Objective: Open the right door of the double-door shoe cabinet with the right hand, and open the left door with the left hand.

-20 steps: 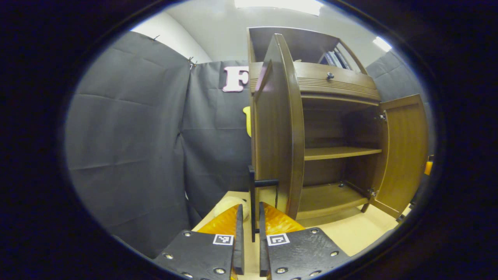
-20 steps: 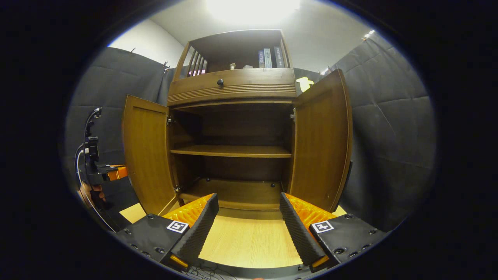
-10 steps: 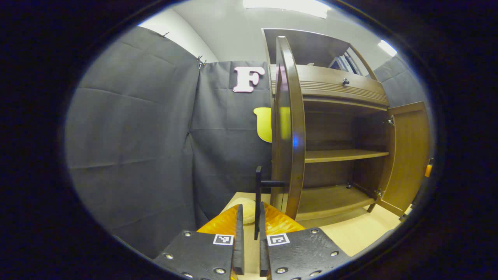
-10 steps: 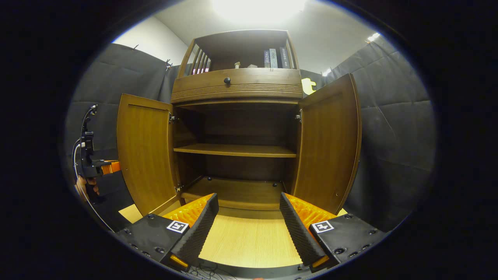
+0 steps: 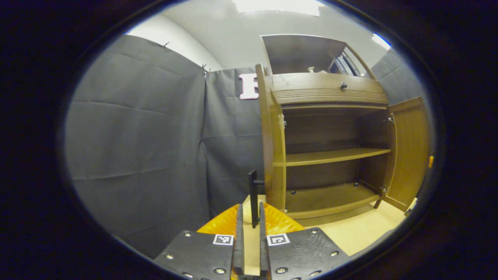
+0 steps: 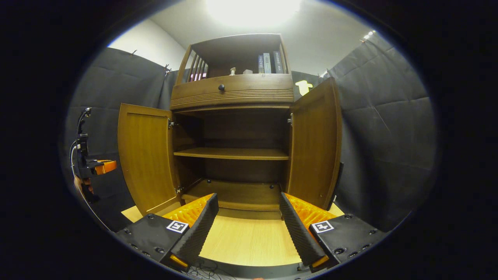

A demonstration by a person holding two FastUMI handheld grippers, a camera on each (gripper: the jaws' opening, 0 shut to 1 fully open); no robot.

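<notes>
Left gripper view: my left gripper (image 5: 249, 249) clamps the left door's upright black handle (image 5: 253, 198), dead ahead; my right gripper (image 6: 249, 225) hangs open, well clear.

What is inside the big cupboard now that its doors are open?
Inside the cabinet there are just two bare wooden shelves. The drawer above is shut, hiding its contents.

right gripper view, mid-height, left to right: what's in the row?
Left tongs in a person's hand → open left door → middle shelf → open right door → right door's black handle → black cloth wall.
</notes>
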